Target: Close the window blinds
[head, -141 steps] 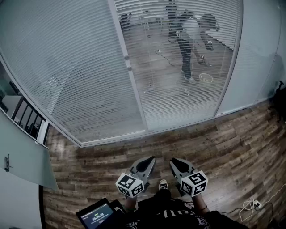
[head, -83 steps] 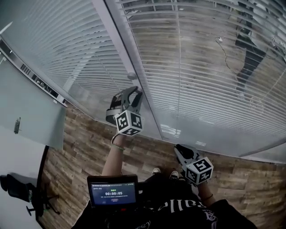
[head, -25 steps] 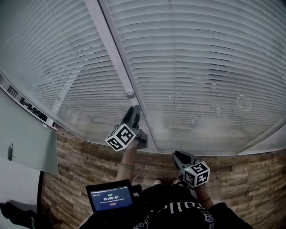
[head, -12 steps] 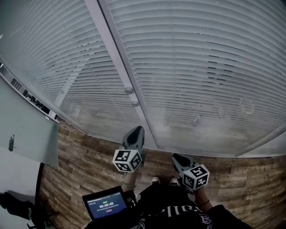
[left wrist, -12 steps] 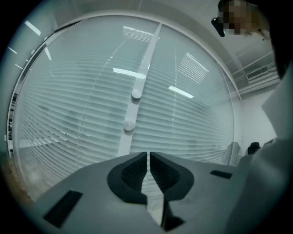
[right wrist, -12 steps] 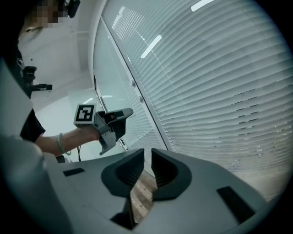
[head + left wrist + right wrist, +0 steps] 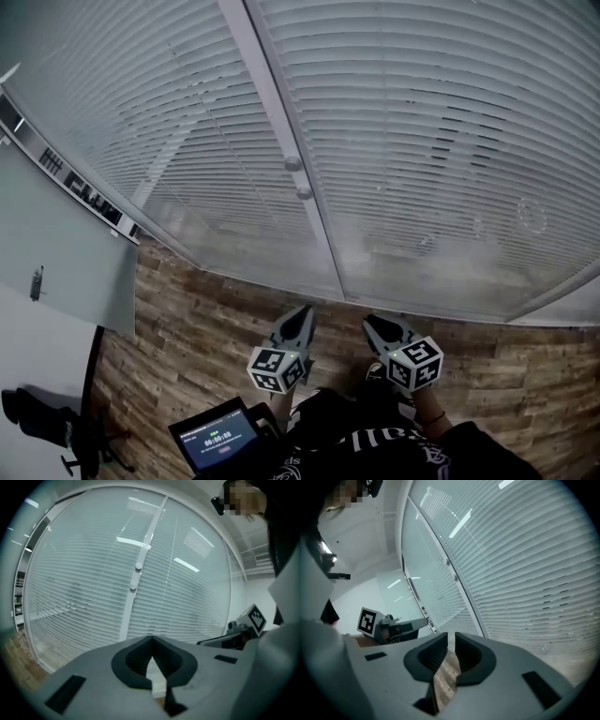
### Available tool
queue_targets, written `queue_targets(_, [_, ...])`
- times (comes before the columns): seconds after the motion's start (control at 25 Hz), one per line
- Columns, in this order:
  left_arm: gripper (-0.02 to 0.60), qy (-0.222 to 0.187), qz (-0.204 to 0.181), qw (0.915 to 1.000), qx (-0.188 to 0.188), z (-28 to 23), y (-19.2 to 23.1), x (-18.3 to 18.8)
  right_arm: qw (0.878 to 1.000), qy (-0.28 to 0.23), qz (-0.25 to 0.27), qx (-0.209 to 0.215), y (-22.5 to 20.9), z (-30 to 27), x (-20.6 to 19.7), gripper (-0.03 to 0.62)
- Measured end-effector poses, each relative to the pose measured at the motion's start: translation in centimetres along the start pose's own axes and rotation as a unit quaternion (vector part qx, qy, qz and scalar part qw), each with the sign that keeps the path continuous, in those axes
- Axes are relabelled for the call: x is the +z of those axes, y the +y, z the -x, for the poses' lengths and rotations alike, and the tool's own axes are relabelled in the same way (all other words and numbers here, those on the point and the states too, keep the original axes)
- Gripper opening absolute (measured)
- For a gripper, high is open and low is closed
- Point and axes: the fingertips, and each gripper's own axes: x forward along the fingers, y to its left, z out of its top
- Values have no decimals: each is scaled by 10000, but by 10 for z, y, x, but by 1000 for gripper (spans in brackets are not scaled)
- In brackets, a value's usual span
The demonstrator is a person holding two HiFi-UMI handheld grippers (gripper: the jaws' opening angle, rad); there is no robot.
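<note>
A dark wheeled chair (image 7: 37,417) stands on the wood-plank floor (image 7: 206,319).

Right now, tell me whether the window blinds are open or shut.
Shut, or very nearly. The window blinds have their slats turned flat and overlapping all the way across, and only faint shadows show through them.

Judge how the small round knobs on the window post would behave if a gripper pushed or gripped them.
The knobs look smooth and rounded, so a grip might slip off them. They sit on the rigid window post, so they would probably turn or slide rather than come loose. Being small, they likely need little force.
</note>
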Motion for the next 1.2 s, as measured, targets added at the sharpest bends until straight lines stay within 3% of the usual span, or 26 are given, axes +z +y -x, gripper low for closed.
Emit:
queue_targets(0.16, [5,-47,165,9997,-150,33,3,-11,9998,-86,128,-91,33,3,-12,60])
queue_targets(0.52, [5,-2,-135,9943,-1053,138,15,-22,9969,-468,-6,-635,142,-8,-59,60])
queue_targets(0.72, [5,164,-81,9893,-1446,192,26,-40,9928,-558,-199,-1039,202,4,-100,60])
queue_targets(1.0, [5,177,93,9805,-1957,236,-8,-59,9863,-541,-130,-1553,250,52,-136,60])
queue_targets(1.2, [5,125,-21,9771,-2122,261,-44,-67,9844,-665,-247,-1612,267,87,-150,60])
